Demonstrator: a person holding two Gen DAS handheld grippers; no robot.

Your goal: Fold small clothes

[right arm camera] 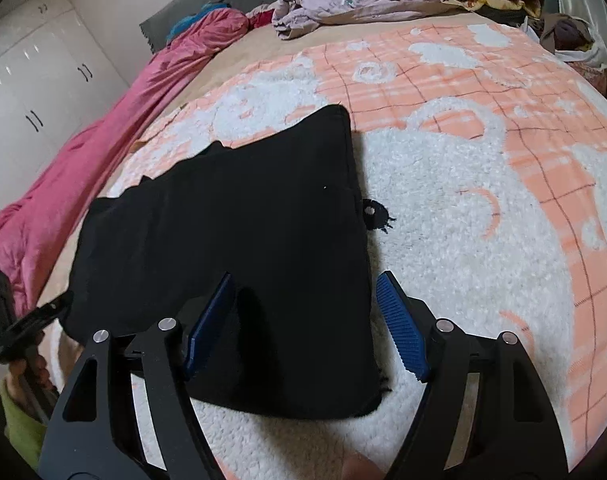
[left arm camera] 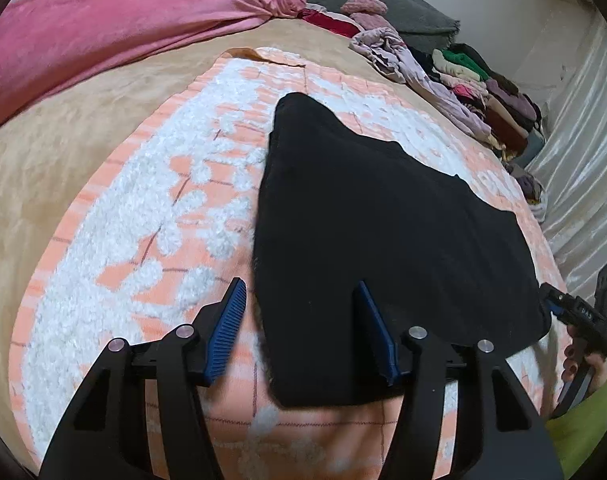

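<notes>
left hand-held gripper [left arm camera: 303, 300] at the frame's bottom, jaws apart, straddles the near left edge of the black garment [left arm camera: 375, 220]; right hand-held gripper [right arm camera: 305, 292], also spread, straddles its right edge; garment lies mid-frame on the peach blanket [right arm camera: 503, 128] on the bed

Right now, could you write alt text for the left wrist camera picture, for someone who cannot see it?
A black garment lies flat on a peach-and-white fleece blanket, its near corner between the open blue fingers of the left gripper. A pile of clothes lines the far edge, and the right gripper is at the garment's right corner.
</notes>
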